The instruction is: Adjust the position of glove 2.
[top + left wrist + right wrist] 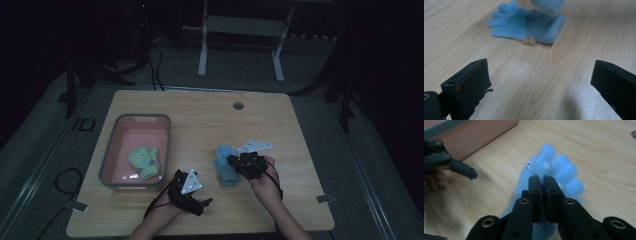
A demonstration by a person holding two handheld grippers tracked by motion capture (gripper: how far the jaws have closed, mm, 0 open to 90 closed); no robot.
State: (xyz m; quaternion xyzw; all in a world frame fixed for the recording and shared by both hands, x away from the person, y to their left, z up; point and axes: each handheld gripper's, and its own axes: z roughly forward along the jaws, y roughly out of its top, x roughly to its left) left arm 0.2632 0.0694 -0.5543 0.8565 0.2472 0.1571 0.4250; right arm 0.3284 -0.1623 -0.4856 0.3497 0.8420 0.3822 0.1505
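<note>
A fuzzy blue glove (559,167) with small googly eyes lies on the wooden table (200,115), right of centre. My right gripper (543,178) is shut on its fabric near the cuff; in the high view the right gripper (233,161) sits at the glove's right side. A flat blue glove (529,25) lies ahead of my left gripper (540,66), which is open and holds nothing. Another blue piece (549,5) hangs just above the flat glove. The left gripper (205,201) rests low near the table's front edge, left of the blue gloves (226,167).
A pink bin with a grey rim (111,150) stands at the table's left and holds a green glove (145,161). A round grommet (238,105) is set in the table's far side. Desk legs (202,50) stand on the floor beyond.
</note>
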